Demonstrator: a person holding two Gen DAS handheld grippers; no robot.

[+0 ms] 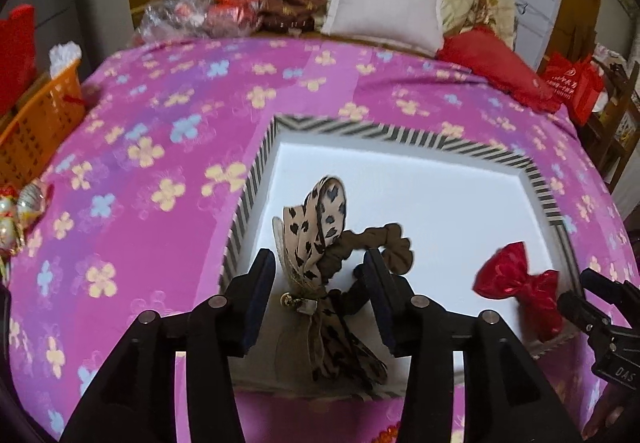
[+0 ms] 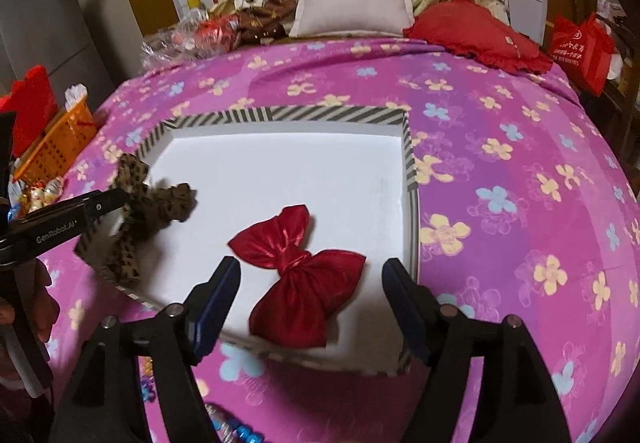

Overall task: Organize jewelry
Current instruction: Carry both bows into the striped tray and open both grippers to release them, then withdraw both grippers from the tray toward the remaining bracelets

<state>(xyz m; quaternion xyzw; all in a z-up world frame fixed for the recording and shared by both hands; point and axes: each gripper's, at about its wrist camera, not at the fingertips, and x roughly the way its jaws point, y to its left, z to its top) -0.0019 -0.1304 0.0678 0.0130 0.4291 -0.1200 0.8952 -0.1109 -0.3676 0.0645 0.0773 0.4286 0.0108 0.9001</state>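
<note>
A shallow white box with a striped rim [image 1: 400,135] [image 2: 320,113] lies on the pink flowered bedspread [image 1: 160,123]. In its left part lies a leopard-print bow [image 1: 316,219] [image 2: 136,211] joined to a brown scrunchie [image 1: 384,239]. My left gripper [image 1: 319,255] stands open around the bow, and the pads show a gap on both sides. A shiny red bow [image 2: 296,271] [image 1: 516,275] lies flat on the box floor at the right. My right gripper [image 2: 312,264] is open just above its near end, touching nothing.
An orange basket [image 1: 36,123] and small figurines [image 1: 16,211] sit off the bed's left edge. A white pillow [image 1: 384,7], a red cushion [image 1: 496,59] and a red bag [image 1: 576,83] lie at the far end. Blue beads [image 2: 236,427] rest near the front edge.
</note>
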